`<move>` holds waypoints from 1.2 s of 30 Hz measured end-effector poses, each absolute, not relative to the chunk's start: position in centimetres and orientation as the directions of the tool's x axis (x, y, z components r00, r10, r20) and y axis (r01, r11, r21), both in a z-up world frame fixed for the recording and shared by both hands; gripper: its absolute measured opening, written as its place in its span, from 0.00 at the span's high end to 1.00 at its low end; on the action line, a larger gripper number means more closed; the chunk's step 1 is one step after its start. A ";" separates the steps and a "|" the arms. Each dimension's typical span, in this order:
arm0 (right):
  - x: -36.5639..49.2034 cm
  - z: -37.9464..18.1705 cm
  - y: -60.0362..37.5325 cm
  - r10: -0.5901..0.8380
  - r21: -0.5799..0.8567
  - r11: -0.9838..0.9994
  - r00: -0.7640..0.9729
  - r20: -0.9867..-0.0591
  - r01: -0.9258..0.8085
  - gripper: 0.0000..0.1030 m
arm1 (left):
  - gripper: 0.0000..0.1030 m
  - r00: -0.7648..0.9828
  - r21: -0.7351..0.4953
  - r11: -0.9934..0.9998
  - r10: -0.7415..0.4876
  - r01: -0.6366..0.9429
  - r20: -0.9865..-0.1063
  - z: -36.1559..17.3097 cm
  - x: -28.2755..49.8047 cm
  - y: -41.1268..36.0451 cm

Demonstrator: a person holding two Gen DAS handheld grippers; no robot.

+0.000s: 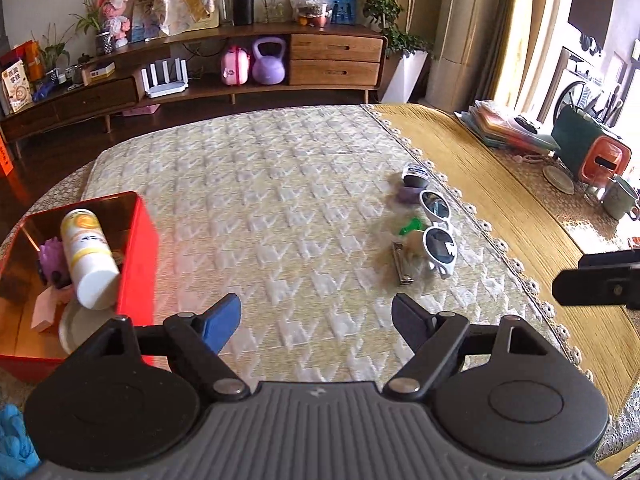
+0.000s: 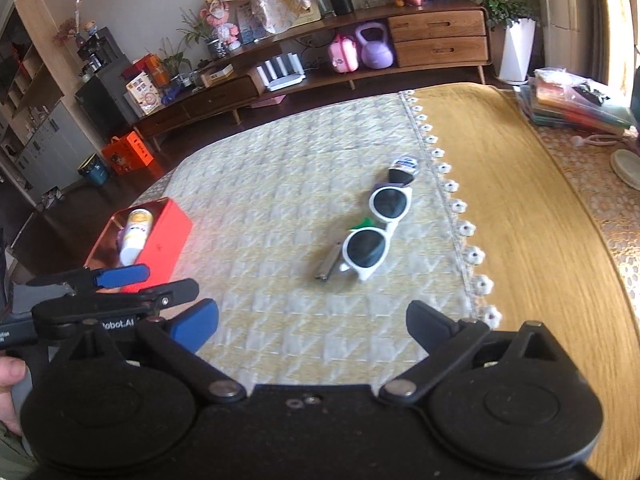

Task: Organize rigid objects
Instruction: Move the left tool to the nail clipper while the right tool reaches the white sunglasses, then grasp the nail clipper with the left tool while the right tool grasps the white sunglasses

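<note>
A red box (image 1: 138,248) sits at the left on the quilted cloth and holds a white and yellow bottle (image 1: 90,258), a purple toy (image 1: 52,258) and a round lid. It also shows in the right wrist view (image 2: 160,240). White sunglasses (image 1: 438,228) (image 2: 378,232) lie at the right, with a metal nail clipper (image 1: 402,264) (image 2: 328,262), a green piece (image 1: 412,226) and a small purple and white item (image 1: 414,180) (image 2: 404,168) beside them. My left gripper (image 1: 316,320) is open and empty beside the box. My right gripper (image 2: 312,324) is open and empty, short of the sunglasses.
A yellow woven cloth (image 2: 520,208) covers the table's right side, with stacked folders (image 1: 508,128), a green bag, an orange holder (image 1: 604,160) and a mug (image 1: 620,198). A wooden sideboard (image 1: 336,56) stands behind. Blue cloth (image 1: 12,440) lies at the near left.
</note>
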State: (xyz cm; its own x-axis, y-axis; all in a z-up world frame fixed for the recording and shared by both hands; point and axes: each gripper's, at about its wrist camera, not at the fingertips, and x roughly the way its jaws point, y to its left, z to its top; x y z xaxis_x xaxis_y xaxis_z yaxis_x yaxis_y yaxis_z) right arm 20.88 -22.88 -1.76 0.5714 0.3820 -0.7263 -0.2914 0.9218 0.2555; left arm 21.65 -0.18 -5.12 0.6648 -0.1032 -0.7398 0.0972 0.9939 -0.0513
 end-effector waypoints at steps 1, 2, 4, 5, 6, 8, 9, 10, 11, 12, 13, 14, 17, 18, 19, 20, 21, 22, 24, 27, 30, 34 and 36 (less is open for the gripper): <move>21.3 -1.8 -23.8 0.371 0.255 0.927 0.578 -0.727 -0.275 0.01 | 0.20 0.663 -0.047 0.993 -0.107 0.109 -0.741 -5.5 21.9 -1.0; 21.8 -2.0 -24.5 0.365 0.258 0.930 0.580 -0.728 -0.261 0.01 | 0.20 0.662 -0.043 0.992 -0.111 0.118 -0.741 -5.9 22.1 -1.6; 22.8 -2.2 -25.5 0.350 0.264 0.936 0.581 -0.734 -0.231 0.01 | 0.20 0.655 -0.037 0.990 -0.120 0.138 -0.746 -6.7 22.6 -3.0; 23.4 -2.4 -25.9 0.342 0.265 0.940 0.582 -0.738 -0.217 0.01 | 0.20 0.651 -0.035 0.989 -0.122 0.145 -0.749 -7.1 23.0 -3.7; 24.0 -2.5 -26.3 0.335 0.265 0.942 0.584 -0.740 -0.205 0.01 | 0.20 0.648 -0.034 0.989 -0.122 0.147 -0.752 -7.4 23.3 -4.1; 25.2 -2.8 -26.9 0.322 0.267 0.947 0.587 -0.743 -0.180 0.01 | 0.20 0.647 -0.039 0.987 -0.131 0.155 -0.751 -8.1 24.0 -4.9; 25.8 -2.9 -26.9 0.319 0.270 0.947 0.588 -0.744 -0.173 0.01 | 0.20 0.648 -0.036 0.987 -0.129 0.155 -0.750 -8.4 24.3 -5.3; 26.5 -3.0 -27.0 0.316 0.272 0.948 0.589 -0.743 -0.165 0.01 | 0.20 0.648 -0.030 0.988 -0.122 0.152 -0.752 -8.7 24.6 -5.7; 27.1 -3.1 -27.0 0.313 0.274 0.949 0.590 -0.745 -0.157 0.01 | 0.20 0.646 -0.026 0.988 -0.118 0.150 -0.754 -9.1 25.0 -5.9; 27.7 -3.2 -26.9 0.310 0.274 0.950 0.590 -0.746 -0.153 0.01 | 0.20 0.645 -0.023 0.988 -0.116 0.151 -0.755 -9.4 25.4 -6.2; 28.4 -3.4 -26.8 0.307 0.271 0.951 0.589 -0.748 -0.151 0.02 | 0.20 0.646 -0.015 0.989 -0.108 0.147 -0.756 -9.8 25.8 -6.4; 29.0 -3.6 -26.6 0.303 0.267 0.952 0.587 -0.751 -0.149 0.02 | 0.20 0.647 -0.005 0.990 -0.097 0.142 -0.756 -10.1 26.1 -6.6; 30.6 -4.3 -25.9 0.292 0.256 0.956 0.579 -0.762 -0.145 0.06 | 0.20 0.647 0.008 0.990 -0.084 0.138 -0.758 -11.0 27.1 -6.9; 31.1 -4.6 -25.6 0.289 0.253 0.957 0.576 -0.765 -0.143 0.06 | 0.20 0.646 0.012 0.990 -0.080 0.138 -0.760 -11.3 27.4 -7.0; 31.7 -4.9 -25.4 0.287 0.251 0.957 0.571 -0.769 -0.143 0.08 | 0.20 0.645 0.015 0.990 -0.080 0.140 -0.760 -11.6 27.7 -7.2; 32.1 -5.3 -25.1 0.284 0.249 0.958 0.568 -0.773 -0.140 0.09 | 0.20 0.644 0.018 0.989 -0.080 0.144 -0.761 -11.9 27.9 -7.3; 32.6 -5.6 -24.9 0.278 0.244 0.960 0.565 -0.777 -0.136 0.10 | 0.20 0.643 0.021 0.989 -0.078 0.145 -0.762 -12.1 28.1 -7.5; 33.0 -5.9 -24.8 0.272 0.239 0.962 0.562 -0.781 -0.132 0.12 | 0.20 0.643 0.021 0.989 -0.079 0.147 -0.761 -12.2 28.3 -7.5; 33.7 -6.5 -24.6 0.262 0.237 0.964 0.556 -0.789 -0.118 0.15 | 0.20 0.644 0.017 0.988 -0.086 0.153 -0.760 -12.5 28.7 -7.6; 34.8 -7.5 -24.4 0.247 0.241 0.967 0.539 -0.805 -0.084 0.23 | 0.22 0.652 0.029 0.988 -0.080 0.153 -0.754 -12.8 29.1 -7.8; 35.6 -8.6 -24.1 0.255 0.257 0.964 0.516 -0.818 -0.068 0.28 | 0.34 0.655 0.043 0.986 -0.073 0.160 -0.752 -13.2 29.3 -7.9; 36.0 -9.4 -23.6 0.266 0.275 0.960 0.506 -0.821 -0.060 0.37 | 0.40 0.663 0.050 0.984 -0.077 0.170 -0.744 -13.7 29.4 -8.1; 36.2 -9.5 -23.2 0.270 0.279 0.958 0.503 -0.821 -0.059 0.43 | 0.45 0.669 0.049 0.983 -0.083 0.177 -0.738 -13.8 29.5 -8.2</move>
State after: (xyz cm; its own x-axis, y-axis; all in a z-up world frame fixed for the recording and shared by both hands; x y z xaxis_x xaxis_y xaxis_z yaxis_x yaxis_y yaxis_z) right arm 36.18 -23.20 -9.55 0.5026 0.2700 -0.8213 -0.0588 0.9585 0.2791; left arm 29.52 -8.24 -13.77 0.6693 -0.0834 -0.7383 0.1768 0.9830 0.0493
